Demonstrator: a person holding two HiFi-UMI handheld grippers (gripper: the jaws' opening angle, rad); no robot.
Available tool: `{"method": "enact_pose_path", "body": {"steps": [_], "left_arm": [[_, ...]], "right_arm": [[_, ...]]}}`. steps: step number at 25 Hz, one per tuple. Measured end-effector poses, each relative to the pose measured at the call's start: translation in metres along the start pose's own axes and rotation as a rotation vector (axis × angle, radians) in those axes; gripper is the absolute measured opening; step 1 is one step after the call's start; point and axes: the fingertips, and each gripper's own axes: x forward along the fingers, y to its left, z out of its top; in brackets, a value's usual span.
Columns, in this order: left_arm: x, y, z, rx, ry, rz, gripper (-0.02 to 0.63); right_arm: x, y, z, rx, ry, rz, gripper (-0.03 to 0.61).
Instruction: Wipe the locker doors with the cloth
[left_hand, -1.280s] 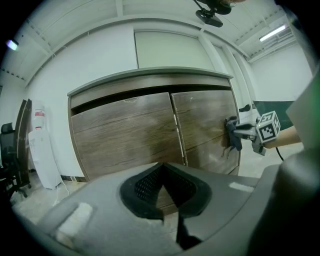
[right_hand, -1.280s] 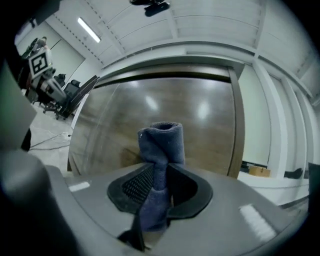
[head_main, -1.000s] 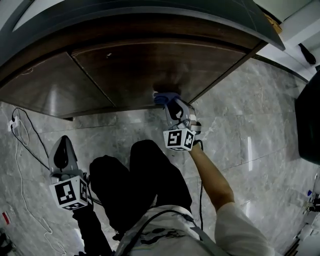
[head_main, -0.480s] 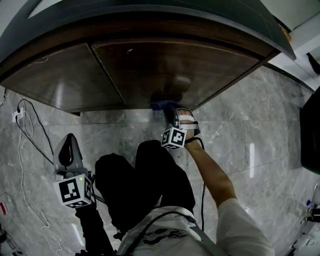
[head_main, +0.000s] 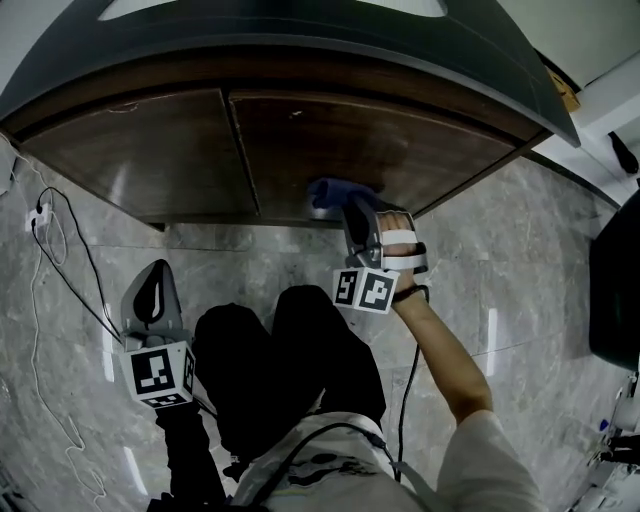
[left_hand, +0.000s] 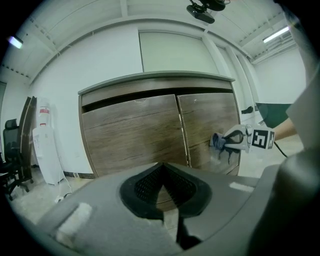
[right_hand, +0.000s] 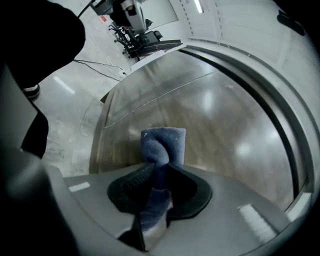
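Observation:
The locker has two brown wood doors, a left door (head_main: 150, 150) and a right door (head_main: 400, 140). My right gripper (head_main: 347, 207) is shut on a blue cloth (head_main: 335, 190) and presses it to the lower part of the right door, near its bottom edge. In the right gripper view the cloth (right_hand: 163, 144) sticks out from between the jaws of the right gripper (right_hand: 157, 172), against the glossy door (right_hand: 215, 125). My left gripper (head_main: 152, 285) hangs low at the left, away from the locker, shut and empty. Its own view shows the left gripper (left_hand: 162, 172), both doors and the cloth (left_hand: 219, 141).
A white cable (head_main: 45, 300) and a plug (head_main: 40, 215) lie on the grey marble floor at the left. The person's dark legs (head_main: 290, 370) are below the grippers. A black object (head_main: 615, 290) stands at the right. A white dispenser (left_hand: 47, 145) and a chair (left_hand: 12, 155) stand left of the locker.
My right gripper has moved up the right door with the cloth and has rolled, so its marker cube shows two faces. The left gripper has stayed about where it was.

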Motion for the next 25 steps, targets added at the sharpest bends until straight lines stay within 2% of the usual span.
{"method": "enact_pose_path", "body": {"steps": [9,14,18,25], "left_arm": [[-0.006,0.001,0.005,-0.021,-0.020,-0.004,0.003],[-0.010,0.007,0.015,-0.016,-0.067,0.015,0.003],[-0.018,0.015,0.015,-0.025,-0.083,0.037,0.003],[-0.031,0.032,0.000,-0.053,-0.070,0.094,0.003]], "right_arm": [[-0.040,-0.136,0.066,-0.023,-0.050,-0.151,0.087],[-0.050,-0.178,0.093,-0.024,-0.070,-0.220,0.089],[-0.046,-0.176,0.098,-0.026,-0.060,-0.227,0.087],[-0.020,-0.112,0.095,-0.057,-0.052,-0.152,0.087]]}}
